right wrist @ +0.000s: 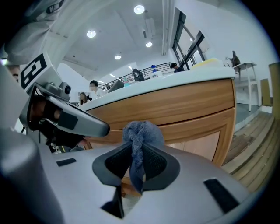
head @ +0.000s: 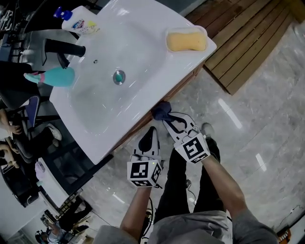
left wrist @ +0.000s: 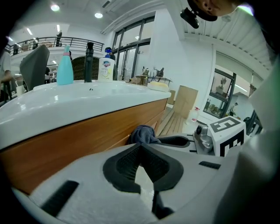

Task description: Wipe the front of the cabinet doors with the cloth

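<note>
Right gripper [right wrist: 138,145] clamps cloth [right wrist: 142,130] by cabinet front [right wrist: 183,105] — left gripper [left wrist: 141,147] jaws together.

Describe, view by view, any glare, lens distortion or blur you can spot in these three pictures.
Head view: white streaks of glare lie on the glossy floor; the picture is sharp. Left gripper view: the wide-angle lens bows the basin rim, and the corners go black. Right gripper view: same dark corners; the cloth is sharp, and the ceiling lamps blow out.
</note>
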Tool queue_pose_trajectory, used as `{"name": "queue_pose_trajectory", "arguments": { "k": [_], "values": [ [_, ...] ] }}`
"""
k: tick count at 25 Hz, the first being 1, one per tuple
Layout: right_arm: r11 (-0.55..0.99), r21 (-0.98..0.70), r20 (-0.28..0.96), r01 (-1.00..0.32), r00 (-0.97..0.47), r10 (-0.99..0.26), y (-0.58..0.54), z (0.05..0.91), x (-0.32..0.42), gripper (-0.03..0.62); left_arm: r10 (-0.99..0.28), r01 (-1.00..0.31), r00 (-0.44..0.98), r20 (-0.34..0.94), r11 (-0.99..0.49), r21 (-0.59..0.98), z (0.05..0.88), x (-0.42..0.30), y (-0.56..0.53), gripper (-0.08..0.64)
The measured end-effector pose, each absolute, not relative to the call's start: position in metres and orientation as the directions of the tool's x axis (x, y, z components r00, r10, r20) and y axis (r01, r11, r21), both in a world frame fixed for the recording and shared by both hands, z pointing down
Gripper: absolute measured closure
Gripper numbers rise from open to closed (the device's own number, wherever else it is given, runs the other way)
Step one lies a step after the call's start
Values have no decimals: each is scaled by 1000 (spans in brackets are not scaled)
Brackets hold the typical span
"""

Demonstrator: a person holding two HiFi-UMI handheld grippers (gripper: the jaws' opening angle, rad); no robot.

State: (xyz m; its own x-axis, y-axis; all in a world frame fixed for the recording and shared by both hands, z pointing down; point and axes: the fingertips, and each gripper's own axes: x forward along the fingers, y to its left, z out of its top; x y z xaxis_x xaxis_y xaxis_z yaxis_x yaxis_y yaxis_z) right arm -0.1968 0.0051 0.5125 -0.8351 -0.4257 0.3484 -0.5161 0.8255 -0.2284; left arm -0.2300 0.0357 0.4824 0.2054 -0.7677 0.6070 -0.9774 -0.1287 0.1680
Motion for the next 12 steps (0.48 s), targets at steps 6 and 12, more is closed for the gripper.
{"name": "queue_pose_trajectory", "arguments": {
  "k": [6, 12],
  "values": [
    [804, -247, 351, -541, -823, -446, 0, 524, -203, 532, -756, -979, 197, 625, -118, 167, 494, -233, 36, 554],
    [792, -247, 351, -558, -813, -464, -10, 526, -195, 534, -750, -980, 193, 632, -114, 164, 498, -230, 30, 554]
  ]
}}
